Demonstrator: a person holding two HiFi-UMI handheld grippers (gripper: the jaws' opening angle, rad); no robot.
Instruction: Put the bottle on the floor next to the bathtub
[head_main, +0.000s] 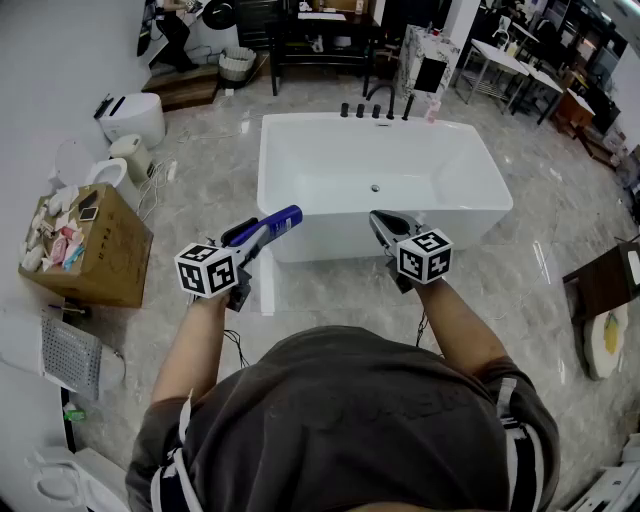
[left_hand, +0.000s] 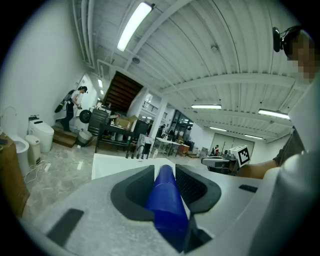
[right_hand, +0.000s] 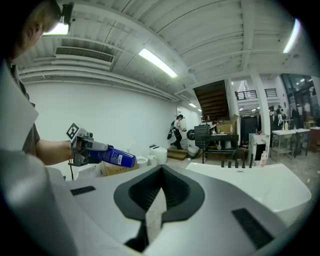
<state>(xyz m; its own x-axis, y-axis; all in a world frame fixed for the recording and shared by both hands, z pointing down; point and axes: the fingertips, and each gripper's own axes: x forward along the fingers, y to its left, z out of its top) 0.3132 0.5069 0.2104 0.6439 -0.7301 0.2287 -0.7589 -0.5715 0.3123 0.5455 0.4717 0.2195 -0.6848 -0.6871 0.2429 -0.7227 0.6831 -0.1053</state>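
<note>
Carry step — your left tool (head_main: 258, 236) clamps the bottle (head_main: 278, 221) near the bathtub (head_main: 330, 238); right tool (head_main: 381, 223) closed, empty. Next: lower to floor (head_main: 330, 295), release.

Cardboard box (head_main: 100, 265) crammed with small packs sits on the marble floor (head_main: 205, 205) at the left, with a white toilet (head_main: 132, 117) further back. A black table (head_main: 320, 42) stands along the far side, wooden steps (head_main: 195, 88) just left of it.
</note>
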